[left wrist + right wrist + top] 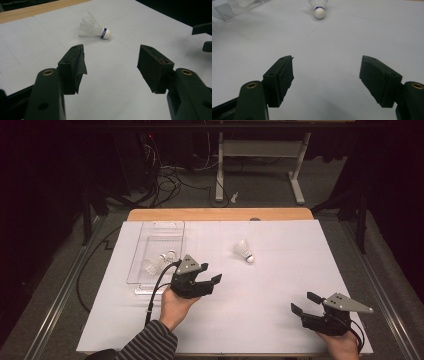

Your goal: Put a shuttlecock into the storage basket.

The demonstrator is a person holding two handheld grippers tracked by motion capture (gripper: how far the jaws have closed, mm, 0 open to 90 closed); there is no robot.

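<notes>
The left gripper (111, 62), jaws apart (nothing between them), faces the white feathered shuttlecock (93, 27); the right gripper (325, 75) gapes too.

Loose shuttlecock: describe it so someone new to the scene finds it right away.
Start from the white sheet covering the table; a clear tray sits at its far left. The loose shuttlecock lies on its side on bare sheet right of the tray, ahead of the left gripper. Unlike the shuttlecock in the tray, it lies in no container, its white cork tip toward the near right.

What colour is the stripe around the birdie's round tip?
Blue, on the shuttlecock with its white tip; the left gripper view shows it best.
</notes>
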